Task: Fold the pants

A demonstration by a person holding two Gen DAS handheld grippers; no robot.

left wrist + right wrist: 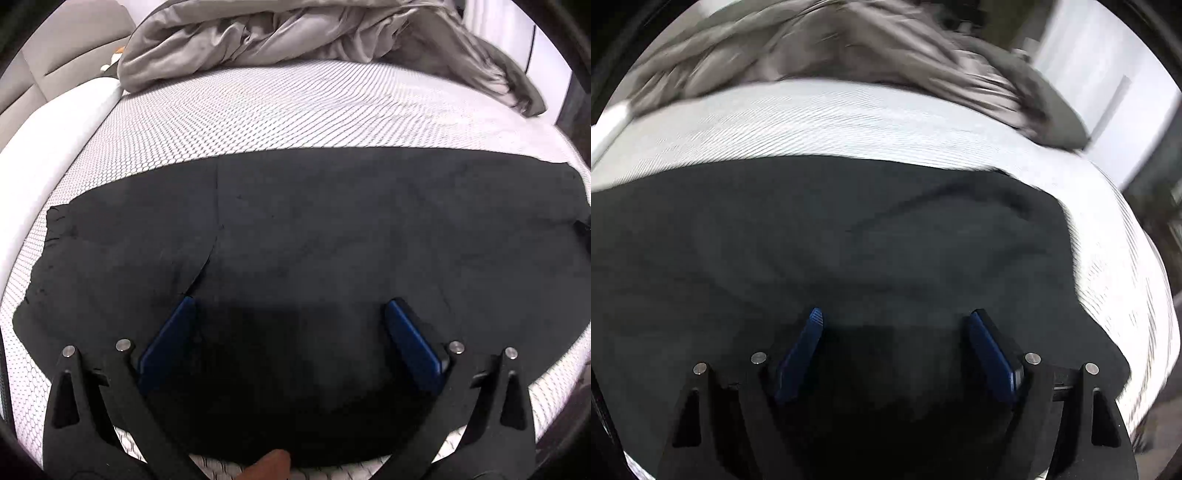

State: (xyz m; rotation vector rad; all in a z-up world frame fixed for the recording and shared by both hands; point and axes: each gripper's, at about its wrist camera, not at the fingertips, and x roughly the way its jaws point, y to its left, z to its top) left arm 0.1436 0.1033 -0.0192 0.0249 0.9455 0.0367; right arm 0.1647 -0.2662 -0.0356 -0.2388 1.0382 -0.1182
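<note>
Both my left gripper [290, 308] and right gripper [897, 321] gape empty above flat black fabric pants [332, 229], seemingly untouched, honeycomb-patterned white mattress [258, 110] ahead.

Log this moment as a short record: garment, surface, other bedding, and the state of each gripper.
garment: black fabric pants, spread flat and wide across the bed
surface: white mattress with a fine hexagon pattern
other bedding: crumpled grey duvet, heaped at the far end, apart from the pants
left gripper: open, blue pads over the pants, nothing between them
right gripper: open, over the pants, nothing held
image quality: right wrist view is motion-blurred
</note>
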